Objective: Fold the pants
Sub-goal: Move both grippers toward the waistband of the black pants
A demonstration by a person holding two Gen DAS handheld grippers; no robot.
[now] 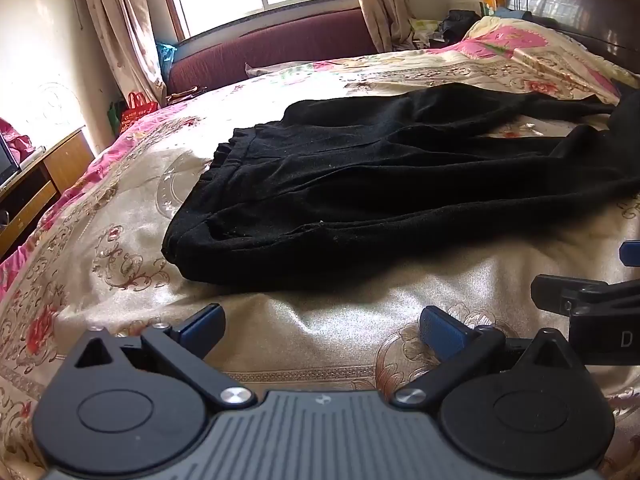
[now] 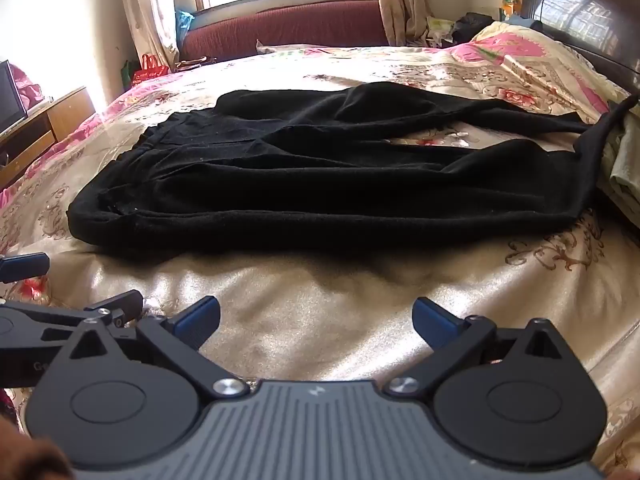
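Bed (image 1: 280,340) mid: pants (image 1: 360,184) rumpled | your left gripper (image 1: 322,330), right gripper (image 2: 316,322) spread empty | risk: pinching one layer only.

Two tongs sit side by side, angled downward. The left tongs (image 1: 322,330) and right tongs (image 2: 316,320) both gape wide, holding nothing.

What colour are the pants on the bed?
The pants are plain black, clearest in the right wrist view.
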